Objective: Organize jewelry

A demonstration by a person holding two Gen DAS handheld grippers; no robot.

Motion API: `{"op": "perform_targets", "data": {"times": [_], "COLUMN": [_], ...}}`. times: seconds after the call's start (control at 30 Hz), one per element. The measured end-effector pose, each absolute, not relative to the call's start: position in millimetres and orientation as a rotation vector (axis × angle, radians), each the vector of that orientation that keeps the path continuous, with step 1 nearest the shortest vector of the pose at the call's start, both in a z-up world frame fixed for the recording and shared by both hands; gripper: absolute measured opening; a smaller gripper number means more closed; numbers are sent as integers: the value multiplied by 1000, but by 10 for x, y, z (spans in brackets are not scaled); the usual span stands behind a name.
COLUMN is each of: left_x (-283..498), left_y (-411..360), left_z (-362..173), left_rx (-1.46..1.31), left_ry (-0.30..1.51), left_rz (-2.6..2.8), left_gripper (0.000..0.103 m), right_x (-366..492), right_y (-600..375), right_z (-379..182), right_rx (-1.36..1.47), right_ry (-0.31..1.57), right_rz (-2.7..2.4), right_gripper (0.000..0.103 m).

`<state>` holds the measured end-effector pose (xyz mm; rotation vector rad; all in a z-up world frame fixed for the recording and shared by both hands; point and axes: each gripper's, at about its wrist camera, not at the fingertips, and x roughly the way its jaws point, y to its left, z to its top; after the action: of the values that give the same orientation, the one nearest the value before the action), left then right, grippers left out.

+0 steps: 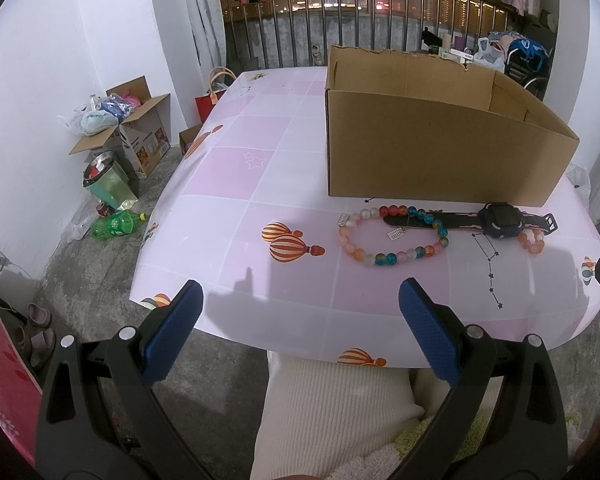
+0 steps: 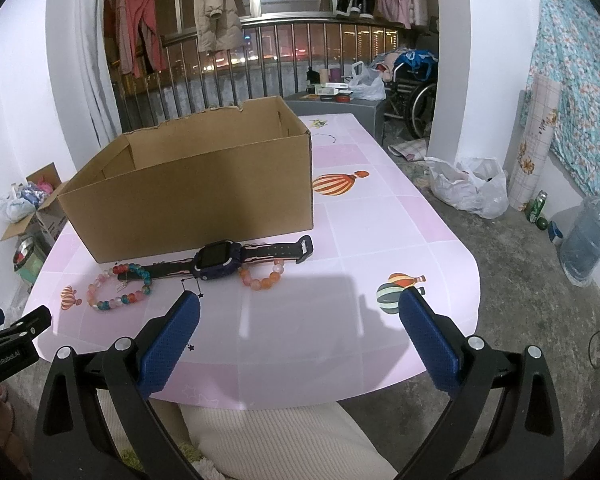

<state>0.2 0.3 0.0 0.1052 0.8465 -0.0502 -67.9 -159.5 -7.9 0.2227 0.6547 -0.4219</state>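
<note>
A multicolour bead bracelet (image 1: 394, 236) (image 2: 118, 288) lies on the pink table in front of an open cardboard box (image 1: 428, 140) (image 2: 204, 184). A dark blue smartwatch (image 1: 500, 220) (image 2: 218, 260) lies to its right, its strap over the bracelet. A small orange bead bracelet (image 1: 532, 242) (image 2: 262, 278) lies beside the watch. My left gripper (image 1: 300, 300) is open and empty, near the table's front edge. My right gripper (image 2: 300, 312) is open and empty, short of the watch.
The pink checked table (image 1: 236, 208) (image 2: 400, 216) has a rounded front edge. Boxes, bags and a green bottle (image 1: 116, 224) lie on the floor at left. Plastic bags (image 2: 468, 188) and a water jug (image 2: 588, 240) stand on the floor at right. A railing runs behind.
</note>
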Motion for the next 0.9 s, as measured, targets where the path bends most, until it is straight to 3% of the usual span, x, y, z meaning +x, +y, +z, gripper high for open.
{"op": "perform_targets", "data": {"times": [0.9], "left_x": [113], "left_y": [-65], "left_z": [-59], "left_rx": [133], "left_ry": [865], "left_rz": [-30], "left_gripper": [95], "right_x": [-564], "right_y": [-1694], "right_z": [-190], "right_rx": [249], "right_ry": [692], "right_rz": [-418], "right_gripper": [97]}}
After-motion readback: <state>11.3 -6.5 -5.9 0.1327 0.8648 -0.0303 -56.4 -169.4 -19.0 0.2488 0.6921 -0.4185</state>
